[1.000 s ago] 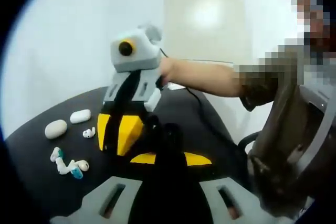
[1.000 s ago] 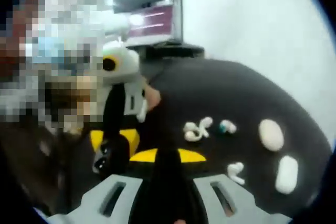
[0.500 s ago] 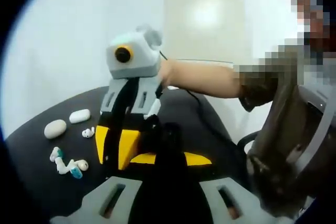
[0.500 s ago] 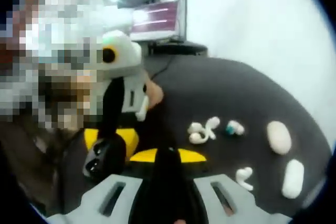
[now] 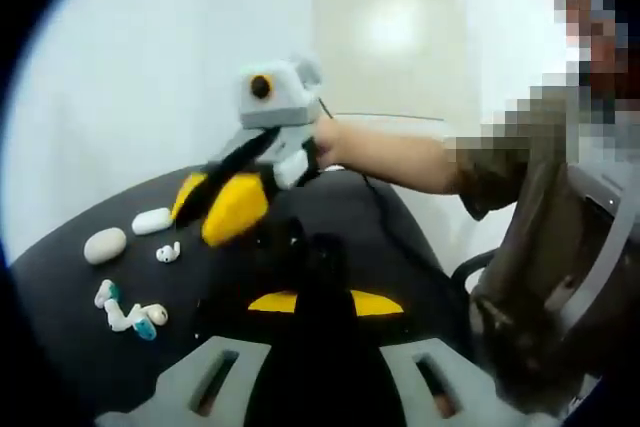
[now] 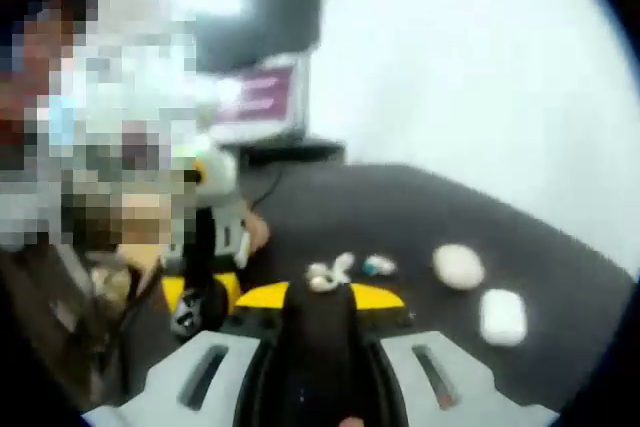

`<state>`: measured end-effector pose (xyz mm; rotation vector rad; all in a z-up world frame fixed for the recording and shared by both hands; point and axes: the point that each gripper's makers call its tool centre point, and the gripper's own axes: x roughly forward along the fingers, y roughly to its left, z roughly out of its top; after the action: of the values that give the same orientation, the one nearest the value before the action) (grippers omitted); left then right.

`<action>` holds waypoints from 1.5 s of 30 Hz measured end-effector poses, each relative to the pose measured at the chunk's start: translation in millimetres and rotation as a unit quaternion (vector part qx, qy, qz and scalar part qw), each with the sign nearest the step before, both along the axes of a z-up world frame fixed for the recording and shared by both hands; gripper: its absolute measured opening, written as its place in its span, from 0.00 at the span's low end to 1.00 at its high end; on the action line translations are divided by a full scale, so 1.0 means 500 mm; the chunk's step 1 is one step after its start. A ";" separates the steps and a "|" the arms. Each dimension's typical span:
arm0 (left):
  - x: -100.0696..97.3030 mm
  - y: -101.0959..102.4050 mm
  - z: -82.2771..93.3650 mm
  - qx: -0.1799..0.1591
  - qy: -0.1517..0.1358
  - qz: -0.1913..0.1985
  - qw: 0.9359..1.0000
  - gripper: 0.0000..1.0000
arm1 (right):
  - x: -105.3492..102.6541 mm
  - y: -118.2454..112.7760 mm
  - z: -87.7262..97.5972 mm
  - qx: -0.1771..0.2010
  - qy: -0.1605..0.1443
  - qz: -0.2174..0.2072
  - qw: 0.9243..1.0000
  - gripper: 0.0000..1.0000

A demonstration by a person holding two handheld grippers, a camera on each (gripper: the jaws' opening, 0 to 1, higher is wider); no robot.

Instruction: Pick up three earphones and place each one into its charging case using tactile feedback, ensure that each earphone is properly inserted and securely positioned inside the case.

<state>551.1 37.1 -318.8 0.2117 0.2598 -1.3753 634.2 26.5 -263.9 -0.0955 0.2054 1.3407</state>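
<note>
On the black table [image 5: 60, 287], an oval white case [image 5: 106, 245] and a rounded rectangular case [image 5: 152, 220] lie at the left. One white earbud [image 5: 168, 252] sits near them, and closer lie two more earbuds [image 5: 125, 313] with teal tips. My left gripper [image 5: 325, 302] is low over the table, jaws shut, nothing between them. My right gripper [image 5: 220, 202] hangs raised and tilted toward the cases. In the right gripper view its jaws [image 6: 320, 297] are shut just short of the earbuds [image 6: 330, 272], with the oval case [image 6: 459, 266] and rectangular case [image 6: 503, 316] to the right.
A person sits behind the table; a bare forearm [image 5: 400, 152] holds the right gripper. The left gripper [image 6: 205, 247] stands at the left of the right gripper view. A monitor [image 6: 260, 97] glows at the back. A cable [image 5: 375, 192] runs across the table.
The right gripper has lifted off the table and tilted its yellow fingers toward the cases. Its view has swung, bringing earbuds and cases nearer the centre. The left gripper has stayed put.
</note>
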 end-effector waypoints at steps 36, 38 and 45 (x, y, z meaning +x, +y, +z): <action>0.001 0.021 -0.001 0.011 -0.009 0.007 1.000 0.17 | -0.164 0.015 -0.096 -0.009 0.049 0.129 0.990 0.18; 0.011 0.037 0.011 0.002 -0.020 0.022 1.000 0.16 | -0.165 0.012 -0.094 -0.007 0.047 0.127 0.991 0.18; 0.096 0.117 0.074 -0.060 0.019 0.134 0.989 0.13 | -0.163 0.009 -0.091 -0.004 0.030 0.131 0.991 0.18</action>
<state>599.2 95.7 -281.6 0.0476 0.2264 -1.1249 552.5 31.2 -309.2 -0.0917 0.2564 1.6065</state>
